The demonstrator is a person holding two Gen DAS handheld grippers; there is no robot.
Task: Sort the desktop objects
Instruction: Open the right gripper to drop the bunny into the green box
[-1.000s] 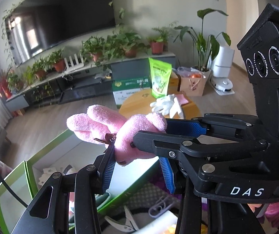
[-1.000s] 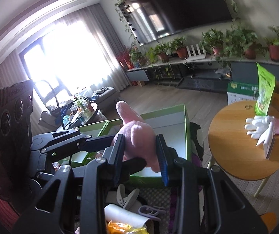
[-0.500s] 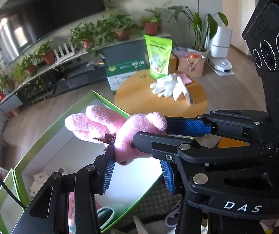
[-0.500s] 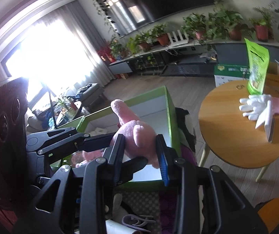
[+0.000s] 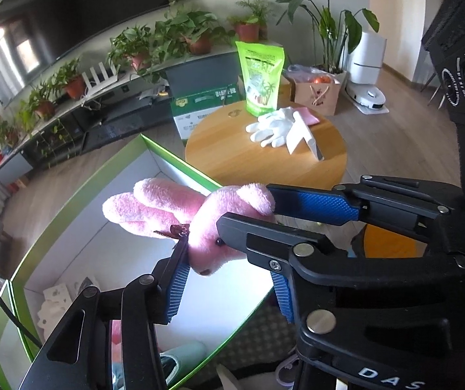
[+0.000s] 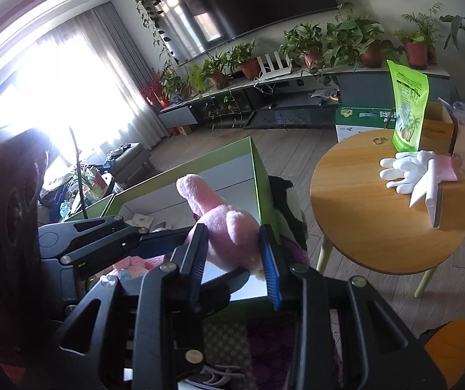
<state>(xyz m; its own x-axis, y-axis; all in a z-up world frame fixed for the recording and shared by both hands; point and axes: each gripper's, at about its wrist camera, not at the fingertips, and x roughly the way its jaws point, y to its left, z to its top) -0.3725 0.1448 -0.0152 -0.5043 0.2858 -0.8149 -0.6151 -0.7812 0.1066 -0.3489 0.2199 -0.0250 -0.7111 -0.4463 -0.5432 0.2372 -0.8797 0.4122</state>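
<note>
A pink plush rabbit (image 5: 200, 224) hangs over an open green box with a white inside (image 5: 79, 201). Both grippers are at the rabbit. My right gripper (image 6: 234, 263) is shut on its body (image 6: 229, 237), both blue pads pressing the fur. In the left wrist view it reaches in from the right (image 5: 247, 209). My left gripper (image 5: 227, 265) has its jaws opening. The rabbit's head lies between them, brushing the left pad (image 5: 178, 269). The right pad (image 5: 282, 295) stands apart from the fur. The ears (image 5: 141, 204) point left over the box.
A round wooden table (image 5: 232, 149) beyond the box holds a green pouch (image 5: 261, 78), white gloves (image 5: 271, 123) and a folded white card (image 5: 300, 133). White paper pieces (image 5: 53, 295) lie in the box's corner. Clips and patterned cloth (image 6: 229, 341) sit below the grippers.
Both grippers sank with the rabbit toward the green box, which now fills more of each view. The left jaws have widened a little, and the rabbit's face has tipped down between them.
</note>
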